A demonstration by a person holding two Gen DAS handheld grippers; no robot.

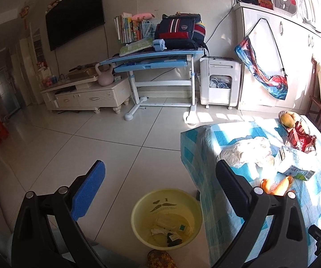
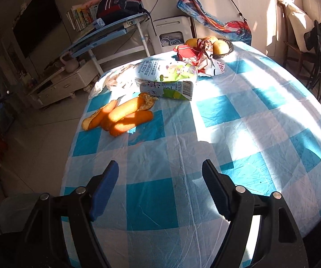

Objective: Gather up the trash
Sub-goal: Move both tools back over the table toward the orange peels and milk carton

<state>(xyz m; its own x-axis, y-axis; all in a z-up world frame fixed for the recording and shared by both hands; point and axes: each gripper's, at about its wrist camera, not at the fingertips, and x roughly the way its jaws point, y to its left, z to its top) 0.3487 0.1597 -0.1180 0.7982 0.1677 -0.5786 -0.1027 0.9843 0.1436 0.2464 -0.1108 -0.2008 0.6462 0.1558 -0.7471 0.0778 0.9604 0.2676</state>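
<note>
A yellow basin (image 1: 166, 216) stands on the floor beside the table and holds several scraps of trash. My left gripper (image 1: 160, 167) is open and empty, hovering above the basin at the table's edge. On the blue checked tablecloth (image 2: 205, 156) lie orange peels (image 2: 120, 116), a flattened milk carton (image 2: 169, 84), a crumpled white plastic bag (image 2: 115, 80) and a red snack wrapper (image 2: 194, 55). My right gripper (image 2: 160, 167) is open and empty over the near part of the table, well short of the peels. The peels (image 1: 276, 185), carton (image 1: 294, 163), bag (image 1: 247, 151) and wrapper (image 1: 301, 138) also show in the left wrist view.
A fruit bowl (image 2: 220, 44) sits at the table's far edge. A blue child's desk (image 1: 156, 60) with a backpack, a white appliance (image 1: 220, 82) and a TV cabinet (image 1: 86, 93) stand along the far wall. A chair (image 2: 298, 44) is at the right. A slipper (image 1: 160, 259) lies by the basin.
</note>
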